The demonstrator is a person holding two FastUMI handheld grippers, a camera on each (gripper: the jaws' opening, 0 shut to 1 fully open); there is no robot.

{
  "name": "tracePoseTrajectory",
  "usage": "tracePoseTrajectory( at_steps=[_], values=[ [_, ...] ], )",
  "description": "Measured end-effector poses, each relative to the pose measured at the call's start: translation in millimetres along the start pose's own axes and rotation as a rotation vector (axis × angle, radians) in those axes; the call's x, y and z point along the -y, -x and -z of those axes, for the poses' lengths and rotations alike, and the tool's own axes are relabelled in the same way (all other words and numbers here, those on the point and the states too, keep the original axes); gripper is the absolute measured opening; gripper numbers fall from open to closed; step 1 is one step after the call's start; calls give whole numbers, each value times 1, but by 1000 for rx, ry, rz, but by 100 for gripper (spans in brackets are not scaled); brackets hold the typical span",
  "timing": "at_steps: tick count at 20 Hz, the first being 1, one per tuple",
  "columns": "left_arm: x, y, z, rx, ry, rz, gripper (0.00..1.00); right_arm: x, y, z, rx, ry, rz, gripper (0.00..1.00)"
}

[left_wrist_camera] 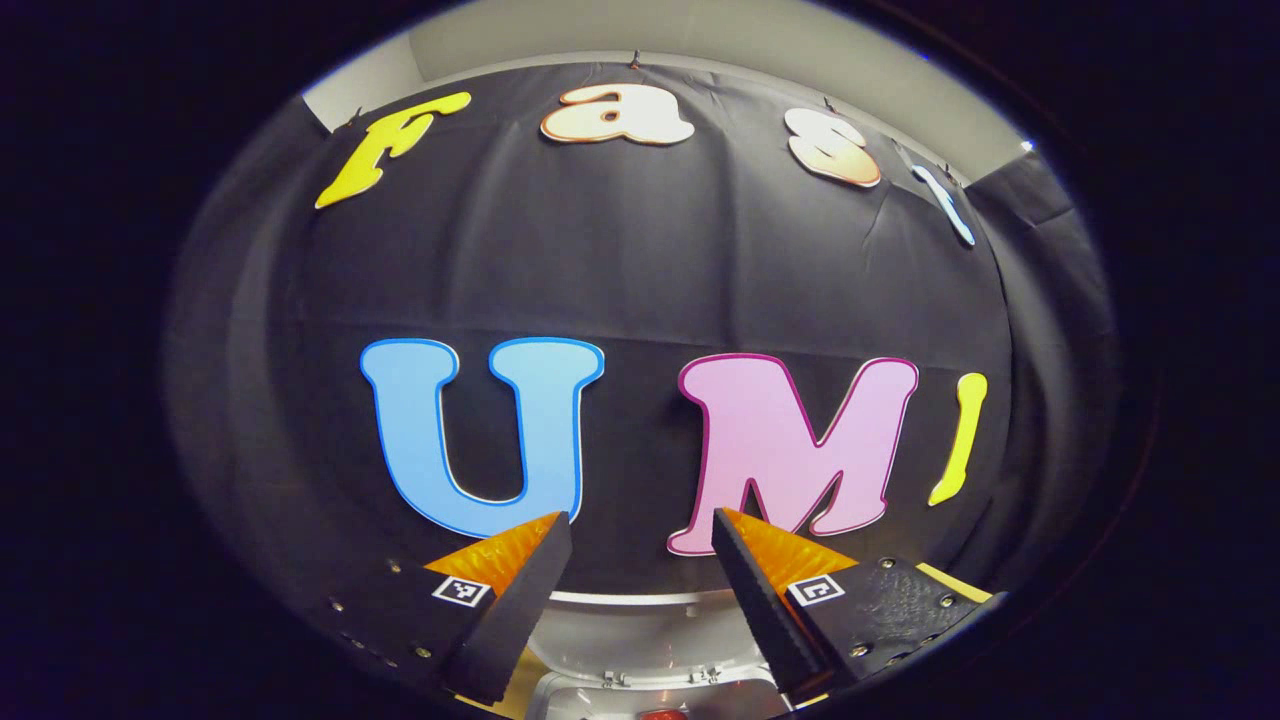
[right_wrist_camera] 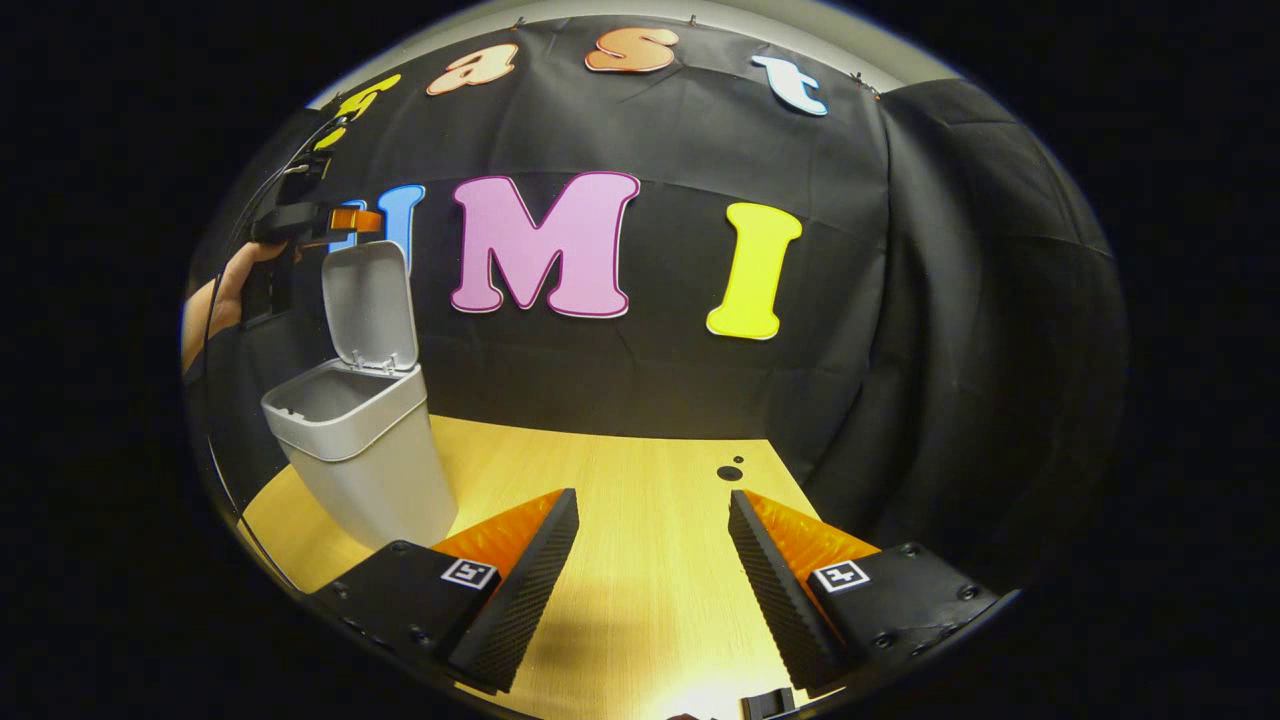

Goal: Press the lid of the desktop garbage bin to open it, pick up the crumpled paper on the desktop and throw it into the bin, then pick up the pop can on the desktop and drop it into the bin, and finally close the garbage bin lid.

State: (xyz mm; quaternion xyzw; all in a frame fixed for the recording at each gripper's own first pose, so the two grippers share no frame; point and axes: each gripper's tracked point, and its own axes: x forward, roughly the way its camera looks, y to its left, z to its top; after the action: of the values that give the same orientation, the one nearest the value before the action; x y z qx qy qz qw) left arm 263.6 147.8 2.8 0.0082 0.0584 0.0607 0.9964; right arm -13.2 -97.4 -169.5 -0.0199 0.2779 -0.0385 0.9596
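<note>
The grey desktop bin (right_wrist_camera: 355, 455) stands on the wooden table at the left of the right gripper view, its lid (right_wrist_camera: 368, 305) raised upright at the back. A hand holds my left gripper (right_wrist_camera: 335, 220) in the air just above the lid's top edge. In the left gripper view, the left gripper (left_wrist_camera: 640, 518) is open with nothing between its fingers, facing the booth wall. The white lid rim (left_wrist_camera: 640, 640) lies just below it, with a small red patch (left_wrist_camera: 660, 714) underneath that I cannot identify. My right gripper (right_wrist_camera: 654, 496) is open over bare table to the right of the bin.
The wooden table (right_wrist_camera: 640, 570) runs back to the black cloth wall. A small dark hole (right_wrist_camera: 729, 472) sits in the tabletop near the far right. Cloth also hangs along the right side.
</note>
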Motion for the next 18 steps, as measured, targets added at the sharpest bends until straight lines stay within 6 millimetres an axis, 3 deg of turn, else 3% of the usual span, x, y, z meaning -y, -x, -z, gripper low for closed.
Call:
tracePoseTrajectory(
  at_steps=[5, 11, 15, 18],
  values=[
    [4, 7, 13, -72, -21, -3, 93, 6, 0, 7, -9, 4, 9, 98],
    [8, 46, 23, -108, -9, 8, 94, 3, -5, 16, -40, 6, -1, 98],
    [14, 84, 47, -153, -10, 14, 94, -8, -8, 25, -68, 6, -15, 98],
    [16, 107, 77, -199, 2, 3, 94, -18, -9, 31, -86, -7, -30, 98]
  ],
)
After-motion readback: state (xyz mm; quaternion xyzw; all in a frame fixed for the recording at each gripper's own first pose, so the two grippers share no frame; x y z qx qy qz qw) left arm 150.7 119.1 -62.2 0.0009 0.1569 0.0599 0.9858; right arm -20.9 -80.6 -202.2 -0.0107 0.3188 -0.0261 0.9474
